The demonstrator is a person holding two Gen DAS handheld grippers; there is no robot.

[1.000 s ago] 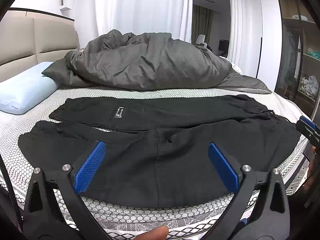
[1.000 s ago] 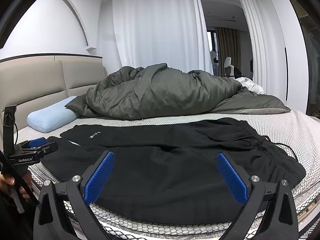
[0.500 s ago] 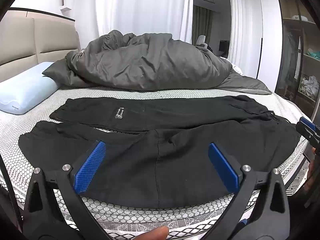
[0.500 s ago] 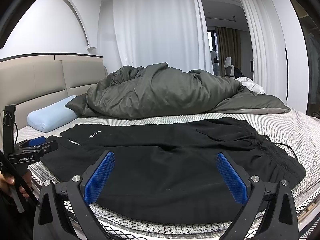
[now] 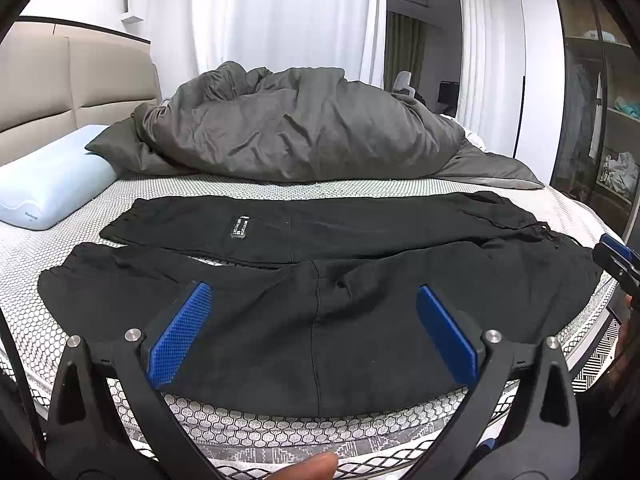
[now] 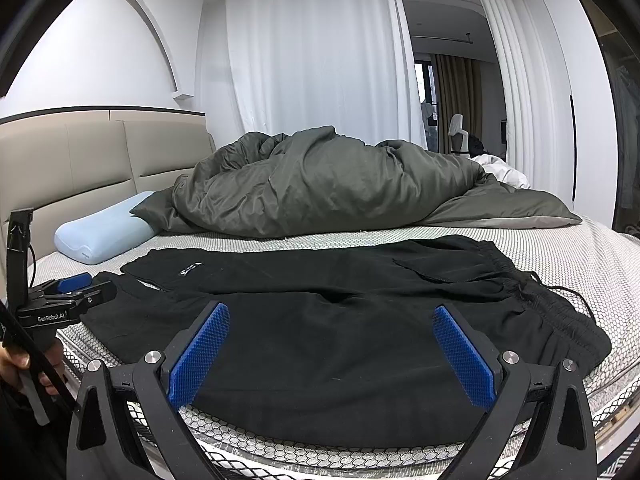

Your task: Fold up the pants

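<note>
The black pants [image 5: 320,320] are spread flat on the bed [image 5: 240,428], just ahead of both claws. The left claw [image 5: 314,332] and right claw [image 6: 332,356] are held wide apart, empty, apparently readied for gripping the near edge.

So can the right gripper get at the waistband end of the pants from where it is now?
Probably yes. The right gripper is open and hovers over the black pants; the waistband lies flat to its right, nothing on it or between.

Black pants [image 6: 340,320] flat on bed [image 6: 560,252]; right gripper [image 6: 332,354] above — spread wide.
</note>
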